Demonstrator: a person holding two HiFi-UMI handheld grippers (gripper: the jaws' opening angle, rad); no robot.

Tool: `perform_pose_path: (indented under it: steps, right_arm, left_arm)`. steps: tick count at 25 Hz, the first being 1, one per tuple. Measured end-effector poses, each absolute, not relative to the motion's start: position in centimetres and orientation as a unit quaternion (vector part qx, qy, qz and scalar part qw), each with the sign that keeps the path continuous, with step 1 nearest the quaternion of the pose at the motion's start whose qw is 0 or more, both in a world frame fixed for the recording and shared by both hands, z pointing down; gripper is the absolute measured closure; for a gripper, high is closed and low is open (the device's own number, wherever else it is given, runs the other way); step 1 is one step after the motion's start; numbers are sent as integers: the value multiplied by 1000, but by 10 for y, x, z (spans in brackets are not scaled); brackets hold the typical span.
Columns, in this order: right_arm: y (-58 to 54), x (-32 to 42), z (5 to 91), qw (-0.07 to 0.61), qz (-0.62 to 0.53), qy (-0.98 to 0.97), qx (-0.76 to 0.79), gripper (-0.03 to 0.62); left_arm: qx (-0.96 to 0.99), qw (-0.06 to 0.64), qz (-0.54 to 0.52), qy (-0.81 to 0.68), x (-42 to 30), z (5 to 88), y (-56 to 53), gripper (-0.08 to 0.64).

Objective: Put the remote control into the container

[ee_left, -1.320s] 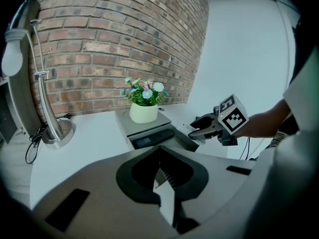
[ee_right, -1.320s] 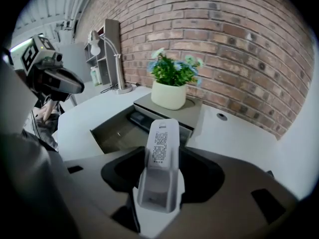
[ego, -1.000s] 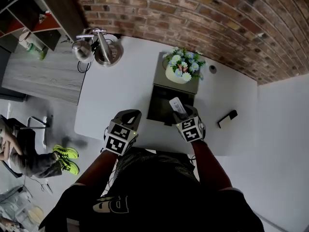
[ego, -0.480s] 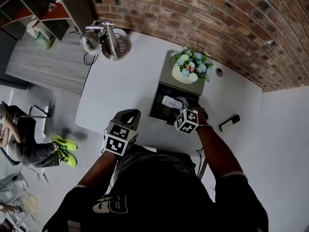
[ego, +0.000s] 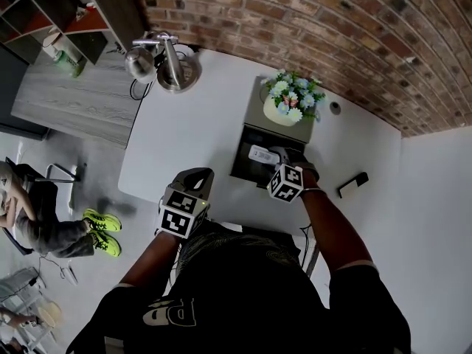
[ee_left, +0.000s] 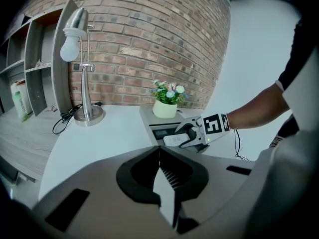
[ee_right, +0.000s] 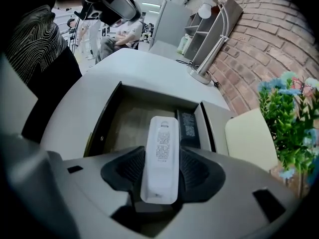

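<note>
Right tongs (ee_right: pixel 160 172) clamp white remote (ee_right: pixel 162 146) over container (ee_right: pixel 102 124), print unreadable; left tongs (ee_left: pixel 160 159) closed, empty.

The floor of the container (ee_right: pixel 127 121) lies open at 11 o'clock in the right gripper view; a black remote (ee_right: pixel 188 127) lines its 3 o'clock wall, potted flowers (ee_right: pixel 284 113) beyond.

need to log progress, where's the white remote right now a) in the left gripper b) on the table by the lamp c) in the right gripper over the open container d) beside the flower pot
c: the right gripper grips the white remote over the container.
</note>
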State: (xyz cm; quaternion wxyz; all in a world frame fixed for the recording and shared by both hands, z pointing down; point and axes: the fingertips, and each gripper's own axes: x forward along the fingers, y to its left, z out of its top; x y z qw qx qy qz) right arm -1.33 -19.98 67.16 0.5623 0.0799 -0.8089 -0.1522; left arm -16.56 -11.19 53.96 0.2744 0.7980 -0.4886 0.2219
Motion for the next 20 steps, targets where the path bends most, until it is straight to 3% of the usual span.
perform_pose_path:
  steps: [6,14,18,20]
  right_arm:
    - [-200,-14,650,537,-130,-822,140,368]
    - [-188,-20,588,367,79,-868,325,377]
    - [-172,-12,545,268,138,-867,397,576]
    - [-162,-4,524,225,172,-860,424,584]
  left_arm:
    - [814,252,225,-473,-157,530,-113,552]
    - [842,220,214,-443,-142,513,-118,552]
    - [855,234,184,-424,-138,499,-119,552]
    - [862,228,181,-415,-136,493,-120,552]
